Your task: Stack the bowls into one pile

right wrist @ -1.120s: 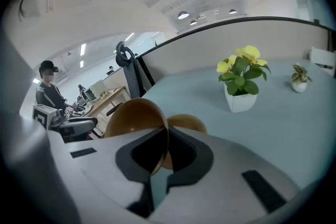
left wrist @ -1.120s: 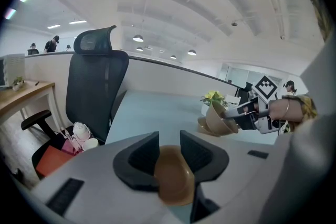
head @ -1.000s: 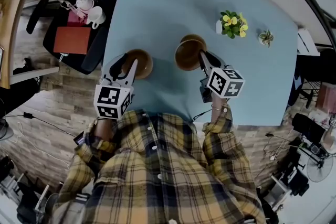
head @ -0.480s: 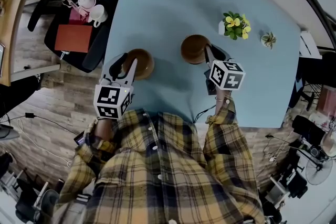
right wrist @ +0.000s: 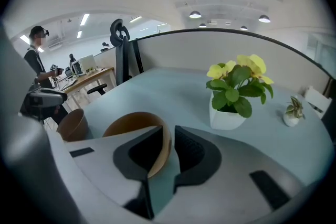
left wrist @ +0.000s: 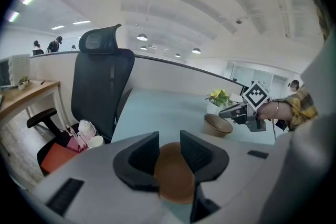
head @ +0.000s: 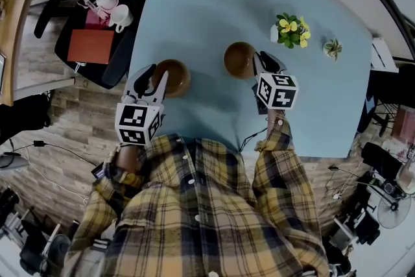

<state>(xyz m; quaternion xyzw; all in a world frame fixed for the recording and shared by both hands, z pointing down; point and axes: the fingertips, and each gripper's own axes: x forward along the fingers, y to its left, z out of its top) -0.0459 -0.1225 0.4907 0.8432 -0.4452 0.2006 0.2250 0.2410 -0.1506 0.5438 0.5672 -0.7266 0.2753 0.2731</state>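
Two brown bowls stand on the pale blue table. The left bowl has its near rim between the pads of my left gripper, which is shut on it. The right bowl stands flat on the table. My right gripper straddles its rim on the right side. Its jaws are opening: the rim lies against the inner pad, with a gap to the outer one. The left gripper view shows the right bowl and right gripper across the table.
A white pot of yellow flowers stands just beyond the right bowl, with a small potted plant farther right. A black office chair holding a red pad and white cups sits off the table's left edge.
The right gripper moved the tilted right bowl slightly away and down until it stood flat on the table, then its jaws parted. The left gripper and left bowl stayed put.
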